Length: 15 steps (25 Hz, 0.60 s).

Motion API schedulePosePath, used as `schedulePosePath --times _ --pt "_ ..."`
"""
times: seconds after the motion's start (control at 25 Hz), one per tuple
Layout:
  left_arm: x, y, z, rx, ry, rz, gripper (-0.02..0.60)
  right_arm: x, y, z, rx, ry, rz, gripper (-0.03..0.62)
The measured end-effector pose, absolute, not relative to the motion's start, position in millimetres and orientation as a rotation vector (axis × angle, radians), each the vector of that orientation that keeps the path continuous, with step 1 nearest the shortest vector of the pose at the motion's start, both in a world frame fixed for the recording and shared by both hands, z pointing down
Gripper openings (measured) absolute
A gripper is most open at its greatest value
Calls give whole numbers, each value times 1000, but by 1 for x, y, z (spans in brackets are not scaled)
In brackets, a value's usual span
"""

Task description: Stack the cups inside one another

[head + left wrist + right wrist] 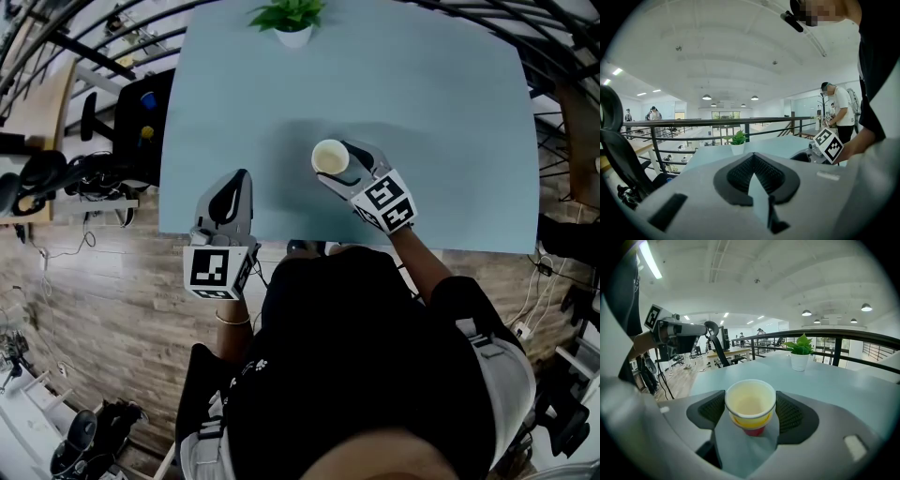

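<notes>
A stack of nested paper cups [330, 157] stands on the light blue table [441, 112], left of its middle. In the right gripper view the stack [750, 404] shows a cream inside, a yellow band and a red base. My right gripper [339, 167] is shut on it, with a dark pad [790, 414] pressed against each side. My left gripper [231, 192] hovers at the table's near edge, well left of the cups. Its jaws are shut with nothing between them [752, 176].
A small potted plant [292, 21] stands at the table's far edge, also visible as a plant [800, 352] in the right gripper view. A black railing [717, 123] runs behind the table. Chairs and cables [84, 173] crowd the floor at the left.
</notes>
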<state>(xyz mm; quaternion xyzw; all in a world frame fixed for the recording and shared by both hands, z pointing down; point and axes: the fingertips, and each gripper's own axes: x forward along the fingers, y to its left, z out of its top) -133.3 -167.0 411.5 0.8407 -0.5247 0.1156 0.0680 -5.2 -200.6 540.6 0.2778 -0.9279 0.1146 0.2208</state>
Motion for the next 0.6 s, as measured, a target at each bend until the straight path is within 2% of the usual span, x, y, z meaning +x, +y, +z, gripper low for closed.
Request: schedulePosePath --times 0.6 --pt "-134 -170 412 2545 -1567 349 -9 -5 -202 536 799 -2590 349 347"
